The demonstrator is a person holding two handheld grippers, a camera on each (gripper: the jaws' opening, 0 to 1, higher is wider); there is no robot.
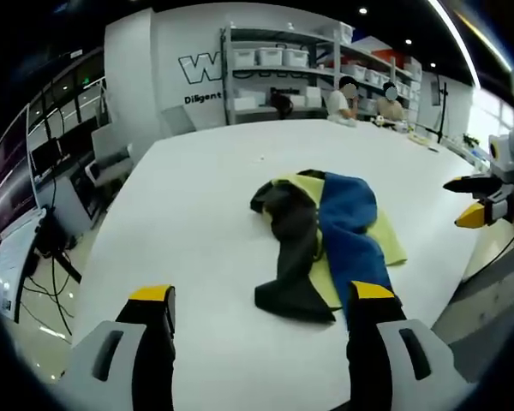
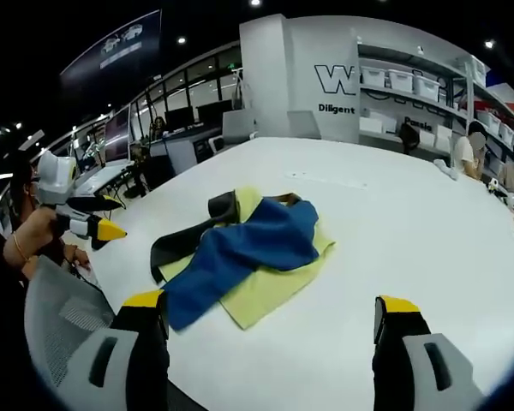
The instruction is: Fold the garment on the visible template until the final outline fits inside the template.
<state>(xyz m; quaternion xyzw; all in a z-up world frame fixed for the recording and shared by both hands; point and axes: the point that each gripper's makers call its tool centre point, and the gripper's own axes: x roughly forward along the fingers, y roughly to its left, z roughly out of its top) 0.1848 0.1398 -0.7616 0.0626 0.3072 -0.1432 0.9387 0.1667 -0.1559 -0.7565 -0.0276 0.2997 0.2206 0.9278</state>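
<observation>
The garment (image 1: pixel 325 244), crumpled in blue, yellow and black, lies mid-table (image 1: pixel 197 214). Left gripper (image 1: pixel 261 300) and right gripper (image 2: pixel 270 308) hover wide apart-jawed near it, holding nothing. Far behind stand shelves (image 1: pixel 283 73) with bins.

Storage shelves (image 1: pixel 283 73), office chair (image 2: pixel 64 321), monitors (image 1: pixel 21 163)

Wide bare counter (image 1: pixel 197 197) lies all round the crumpled garment (image 1: pixel 325 244), so approach is free from near, left and far. Left tool (image 1: pixel 257 308) stands wide apart just short of the cloth. Shelving (image 1: pixel 283 73) sits well beyond the far edge.
</observation>
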